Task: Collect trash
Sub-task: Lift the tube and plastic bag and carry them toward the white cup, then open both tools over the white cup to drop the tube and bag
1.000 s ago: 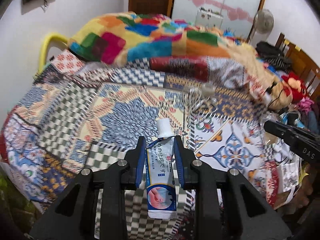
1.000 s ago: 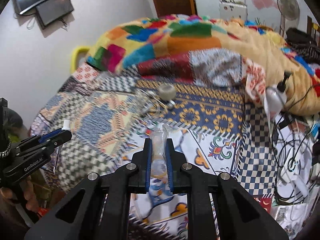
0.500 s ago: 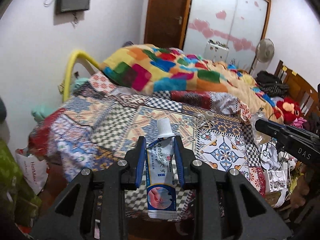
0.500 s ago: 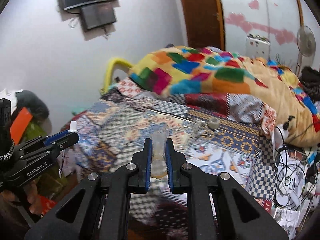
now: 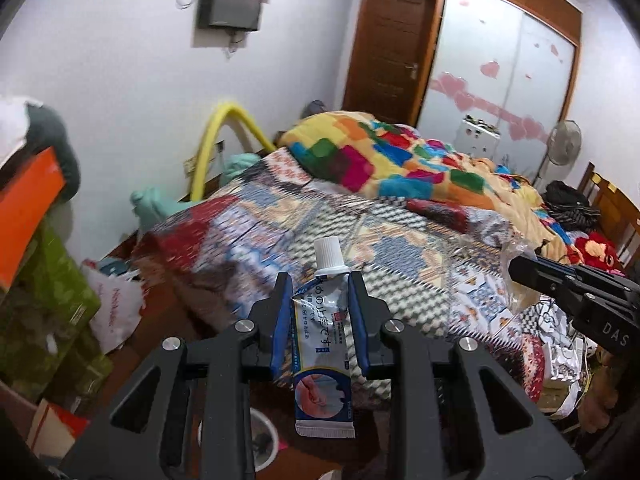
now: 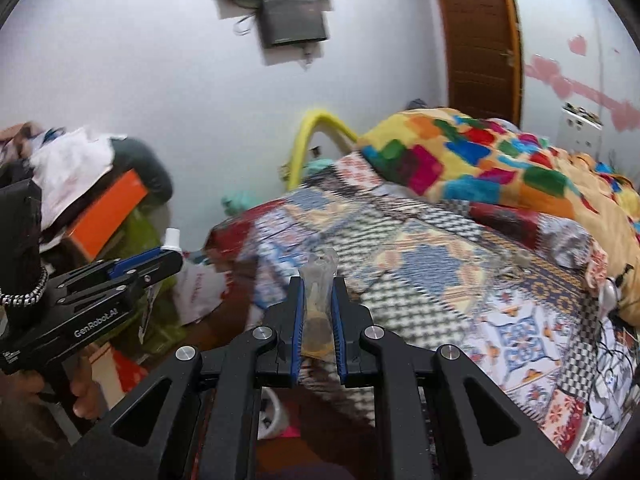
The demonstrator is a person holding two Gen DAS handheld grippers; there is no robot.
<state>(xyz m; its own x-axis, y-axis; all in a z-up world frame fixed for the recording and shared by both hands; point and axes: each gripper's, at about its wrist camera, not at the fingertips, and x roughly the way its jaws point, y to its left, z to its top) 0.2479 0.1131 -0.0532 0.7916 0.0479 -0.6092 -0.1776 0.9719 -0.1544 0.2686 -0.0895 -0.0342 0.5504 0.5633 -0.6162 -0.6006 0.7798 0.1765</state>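
My left gripper (image 5: 320, 284) is shut on a squeezed white and blue ointment tube (image 5: 323, 352) with a white cap, held upright in the air off the bed's near corner. My right gripper (image 6: 317, 282) is shut on a crumpled clear plastic wrapper (image 6: 318, 304) with something yellowish inside. The left gripper and the tube's cap (image 6: 173, 240) show at the left of the right wrist view. The right gripper's side (image 5: 576, 292) shows at the right of the left wrist view. A white round bin (image 5: 262, 436) on the floor shows below the fingers.
A bed with a patterned sheet (image 5: 400, 248) and a colourful blanket (image 5: 400, 156) fills the middle. Green boxes (image 5: 44, 304), an orange box and a white plastic bag (image 5: 116, 308) stand at the left. Cables and clutter lie at the right (image 6: 608, 364).
Both grippers have pulled back and risen from the bed, still holding the tube and the wrapper. The views now take in the floor, the boxes at the left and more wall.
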